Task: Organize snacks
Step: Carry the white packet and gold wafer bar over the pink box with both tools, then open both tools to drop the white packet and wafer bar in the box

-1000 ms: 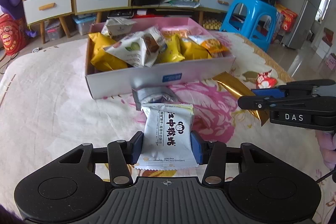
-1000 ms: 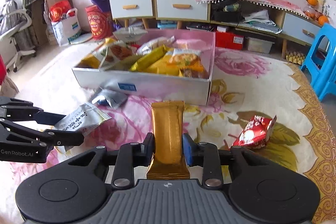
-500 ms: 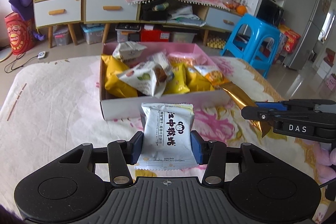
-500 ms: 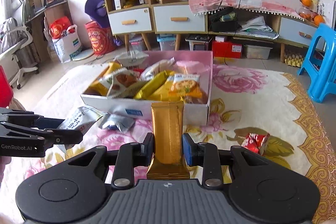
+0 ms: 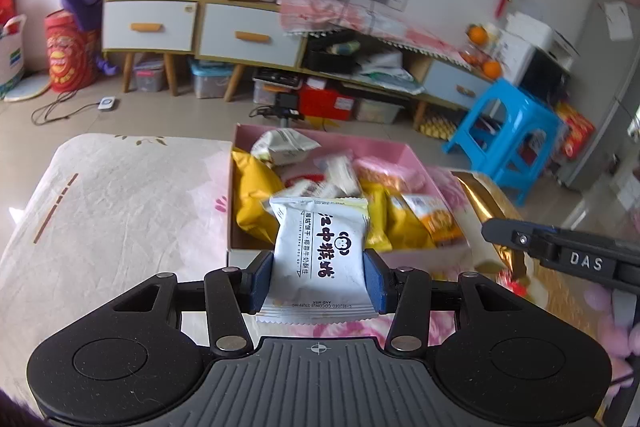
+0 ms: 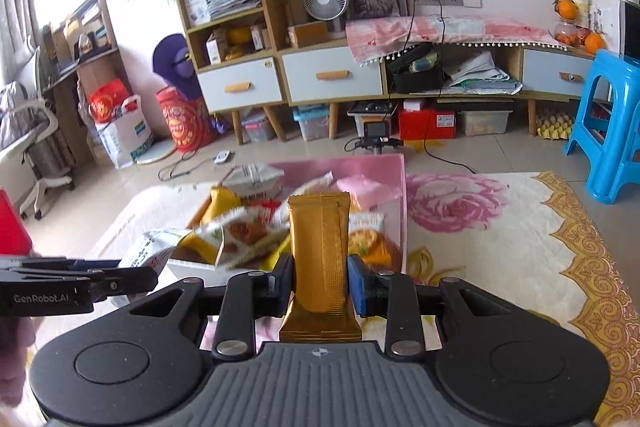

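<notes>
Left wrist view: the left gripper (image 5: 319, 281) pinches a white foil biscuit packet (image 5: 320, 259) before the pink cardboard snack box (image 5: 416, 163); carry it fully over the rim before letting go.

Right wrist view: the right gripper (image 6: 319, 285) clamps a slim gold foil bar (image 6: 320, 259) at the box's near edge; lay it flat among the packets.

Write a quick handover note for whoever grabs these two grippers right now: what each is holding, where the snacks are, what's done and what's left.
Left tool: shut on the white snack packet with black Chinese lettering, held above the flowered tablecloth.
Right tool: shut on the long gold foil snack bar.
Pink-lined cardboard box: just ahead of both, already filled with yellow and white packets.
Left to do: drop both held snacks into the box. A red packet seems to lie on the cloth right of the box; collect it next.
</notes>
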Action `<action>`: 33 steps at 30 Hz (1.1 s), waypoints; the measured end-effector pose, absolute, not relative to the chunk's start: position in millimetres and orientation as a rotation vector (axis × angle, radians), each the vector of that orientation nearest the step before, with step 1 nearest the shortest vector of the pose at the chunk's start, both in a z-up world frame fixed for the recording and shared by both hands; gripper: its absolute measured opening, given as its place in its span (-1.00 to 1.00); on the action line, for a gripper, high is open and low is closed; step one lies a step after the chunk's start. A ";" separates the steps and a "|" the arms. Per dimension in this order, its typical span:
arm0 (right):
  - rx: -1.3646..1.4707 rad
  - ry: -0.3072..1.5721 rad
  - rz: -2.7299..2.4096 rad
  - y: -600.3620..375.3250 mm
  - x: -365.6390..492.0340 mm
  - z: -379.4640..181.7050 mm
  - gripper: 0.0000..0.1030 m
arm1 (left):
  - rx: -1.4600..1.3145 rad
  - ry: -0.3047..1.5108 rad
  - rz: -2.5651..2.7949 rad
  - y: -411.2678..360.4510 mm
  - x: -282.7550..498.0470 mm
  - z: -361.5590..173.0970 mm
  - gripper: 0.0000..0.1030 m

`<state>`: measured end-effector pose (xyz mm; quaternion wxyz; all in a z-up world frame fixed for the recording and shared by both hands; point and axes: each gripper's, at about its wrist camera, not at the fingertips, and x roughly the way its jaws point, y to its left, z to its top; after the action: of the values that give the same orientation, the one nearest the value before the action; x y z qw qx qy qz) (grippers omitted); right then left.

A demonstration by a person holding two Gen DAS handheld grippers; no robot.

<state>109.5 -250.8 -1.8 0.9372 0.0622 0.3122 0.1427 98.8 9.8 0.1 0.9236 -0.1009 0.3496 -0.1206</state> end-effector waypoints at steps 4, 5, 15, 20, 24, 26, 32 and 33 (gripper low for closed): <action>0.172 0.638 0.278 -249.0 120.7 -0.2 -0.60 | -0.239 0.706 -0.217 10.4 112.2 0.9 -0.12; 0.190 0.643 0.277 -248.9 123.9 -0.7 -0.60 | -0.242 0.703 -0.213 9.5 115.9 1.2 -0.12; 0.329 0.690 0.267 -249.2 160.0 -13.9 -0.60 | -0.197 0.714 -0.217 -11.6 167.5 -2.0 -0.12; 0.369 0.707 0.256 -253.0 175.2 -22.1 -0.60 | -0.169 0.727 -0.227 -27.3 191.6 -10.2 -0.12; 0.361 0.716 0.268 -250.8 186.8 -26.9 -0.60 | -0.151 0.745 -0.222 -38.7 205.8 -18.7 -0.12; 0.342 0.718 0.270 -249.2 190.8 -28.8 -0.60 | -0.144 0.745 -0.220 -42.4 211.2 -20.9 -0.12; 0.356 0.714 0.264 -253.3 199.3 -31.6 -0.59 | -0.151 0.739 -0.221 -44.6 223.0 -26.0 -0.10; 0.364 0.710 0.267 -254.2 200.4 -31.8 -0.59 | -0.150 0.736 -0.224 -44.7 223.8 -26.4 -0.10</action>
<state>200.4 -254.2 -31.8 0.9129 0.1767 0.3445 0.1295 223.8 -44.7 -26.4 0.9242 -0.0729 0.3588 -0.1091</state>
